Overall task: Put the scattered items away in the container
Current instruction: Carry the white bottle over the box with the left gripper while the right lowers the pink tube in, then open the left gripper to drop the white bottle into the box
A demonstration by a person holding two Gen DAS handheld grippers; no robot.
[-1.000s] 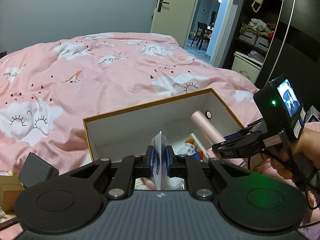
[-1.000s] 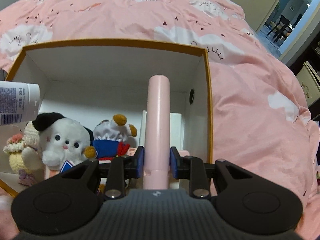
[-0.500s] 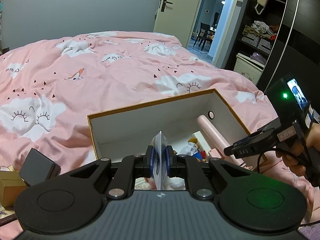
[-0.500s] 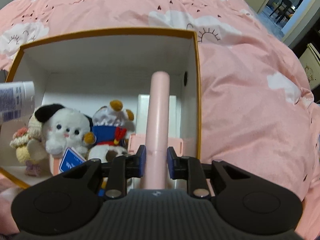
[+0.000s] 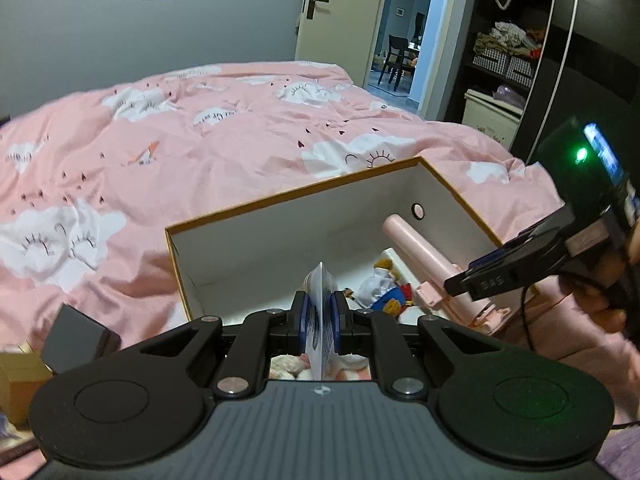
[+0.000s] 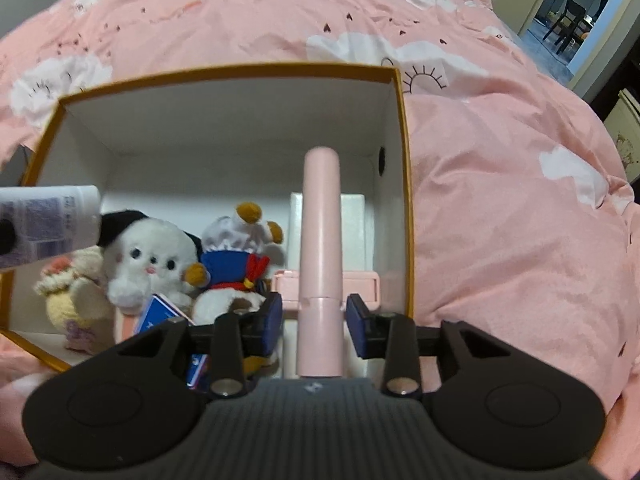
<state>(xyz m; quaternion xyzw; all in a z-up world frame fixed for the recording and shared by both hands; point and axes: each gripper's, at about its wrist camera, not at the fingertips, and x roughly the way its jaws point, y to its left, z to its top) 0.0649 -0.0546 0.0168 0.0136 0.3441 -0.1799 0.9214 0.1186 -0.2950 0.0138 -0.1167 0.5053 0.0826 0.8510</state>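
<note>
1. Release step: right gripper (image 6: 314,322) jaws spread either side of the pink stick (image 6: 321,240), resting inside the box (image 6: 404,184) at its right wall, on the bed (image 6: 500,216).
2. Left gripper (image 5: 319,322) jaws pinch a white tube (image 5: 319,320) over the box's near-left corner; lowering and releasing it looks next.

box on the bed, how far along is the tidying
Done: plush toys and a blue card sit in the box. In hand: the right gripper has opened around the pink stick; the left gripper grips a white tube above the box. Left: dropping the tube.
</note>
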